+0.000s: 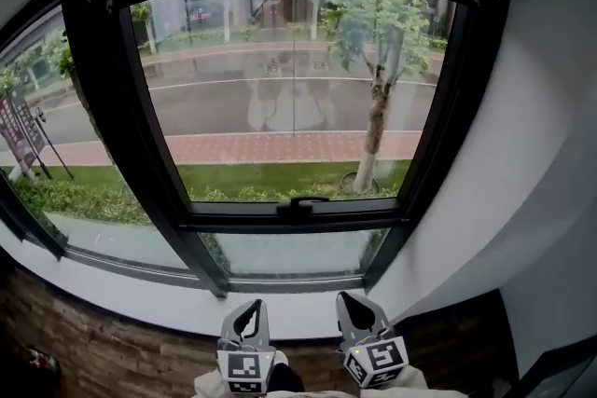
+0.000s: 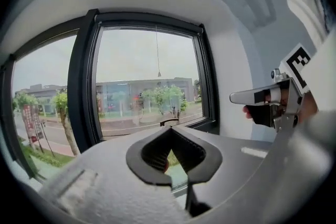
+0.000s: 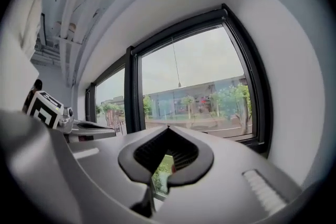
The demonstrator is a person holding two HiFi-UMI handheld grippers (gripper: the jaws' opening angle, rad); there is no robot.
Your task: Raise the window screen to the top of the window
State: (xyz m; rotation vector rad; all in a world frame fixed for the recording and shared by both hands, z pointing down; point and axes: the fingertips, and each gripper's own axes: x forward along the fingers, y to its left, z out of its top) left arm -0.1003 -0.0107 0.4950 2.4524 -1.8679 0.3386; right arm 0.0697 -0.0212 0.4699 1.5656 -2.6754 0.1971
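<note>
The window (image 1: 294,98) has a black frame (image 1: 103,107) and a black handle (image 1: 300,201) on its lower rail. A thin pull cord (image 2: 158,68) (image 3: 177,76) hangs from the top of the pane; I see no screen mesh across the glass. Low in the head view, in front of the sill, my left gripper (image 1: 250,305) and right gripper (image 1: 353,299) sit side by side, well short of the window. Both point level at it. The left gripper (image 2: 170,129) is shut with nothing held, and so is the right gripper (image 3: 168,127).
A white sill (image 1: 140,298) runs below the window, above a brick-patterned wall (image 1: 93,349). A white wall (image 1: 522,182) closes the right side. A second fixed pane (image 1: 37,135) lies to the left. Outside are a street, grass and a tree (image 1: 378,98).
</note>
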